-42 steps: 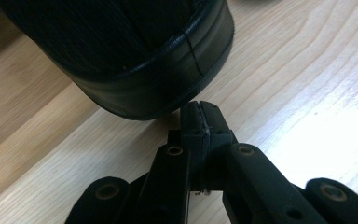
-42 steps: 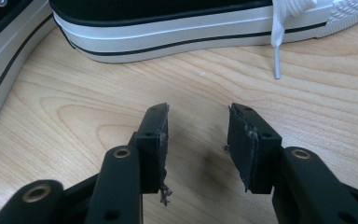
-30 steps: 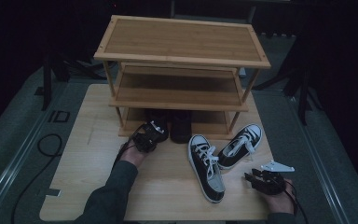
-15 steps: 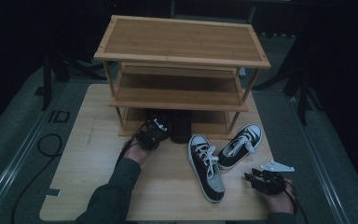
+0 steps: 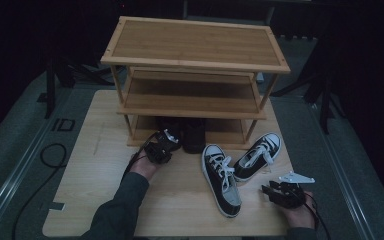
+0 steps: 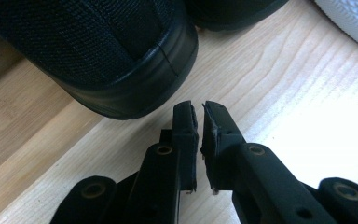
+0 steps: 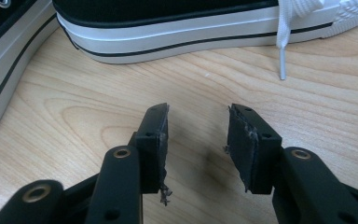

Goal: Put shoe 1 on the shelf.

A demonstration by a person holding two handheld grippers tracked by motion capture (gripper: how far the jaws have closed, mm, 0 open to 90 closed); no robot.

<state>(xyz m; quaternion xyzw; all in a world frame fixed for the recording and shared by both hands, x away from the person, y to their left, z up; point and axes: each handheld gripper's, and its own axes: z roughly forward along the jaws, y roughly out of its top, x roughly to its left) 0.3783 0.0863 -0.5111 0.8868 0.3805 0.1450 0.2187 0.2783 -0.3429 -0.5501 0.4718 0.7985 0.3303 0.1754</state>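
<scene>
The left gripper (image 6: 199,109) has its jaws almost closed, with only a thin gap between the pads and nothing between them. Its tips are just beside the rounded heel of an all-black shoe (image 6: 98,51), and they do not touch it. In the high view this left gripper (image 5: 166,141) is at the front of the wooden shoe rack (image 5: 195,50), where two dark shoes (image 5: 192,134) stand on the lowest shelf, close together.

The right gripper (image 7: 198,126) has its jaws released, wide apart and empty, over the bare wooden surface (image 7: 121,93). In front of it lies the white-striped sole of a black sneaker (image 7: 191,23), with one white lace end hanging down to the surface. In the high view the right gripper (image 5: 275,192) rests near the right front corner. Two black-and-white sneakers lie between the hands: the nearer one (image 5: 222,177) points toward the person, and the other one (image 5: 258,155) is tilted beside it, touching it.
</scene>
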